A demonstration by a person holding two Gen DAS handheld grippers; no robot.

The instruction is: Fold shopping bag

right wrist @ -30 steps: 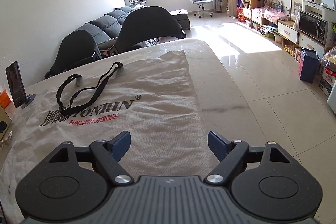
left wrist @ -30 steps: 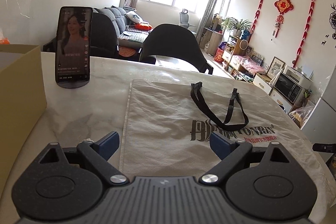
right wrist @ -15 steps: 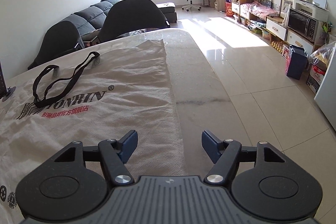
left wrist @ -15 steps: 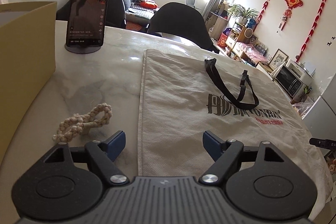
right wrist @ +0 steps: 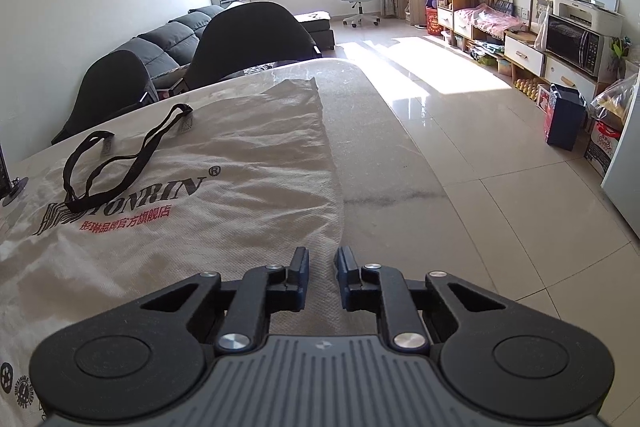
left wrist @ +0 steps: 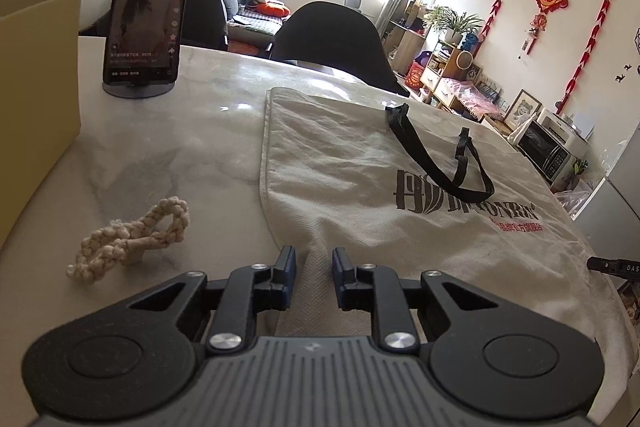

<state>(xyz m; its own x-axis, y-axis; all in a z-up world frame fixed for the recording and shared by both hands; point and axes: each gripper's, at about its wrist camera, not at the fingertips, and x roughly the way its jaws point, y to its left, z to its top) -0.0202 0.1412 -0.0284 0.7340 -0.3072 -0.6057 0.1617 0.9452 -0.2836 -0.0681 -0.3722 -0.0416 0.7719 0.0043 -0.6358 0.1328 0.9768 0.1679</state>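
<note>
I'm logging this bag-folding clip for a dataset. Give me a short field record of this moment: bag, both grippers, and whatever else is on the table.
bag: white shopping bag lying flat on the table, print up
handles: black straps resting on top of the bag
left gripper: jaws narrowed to a small gap over the bag's near left corner
right gripper: jaws narrowed over the bag's near right edge
other items: phone on stand, braided rope, cardboard box
</note>
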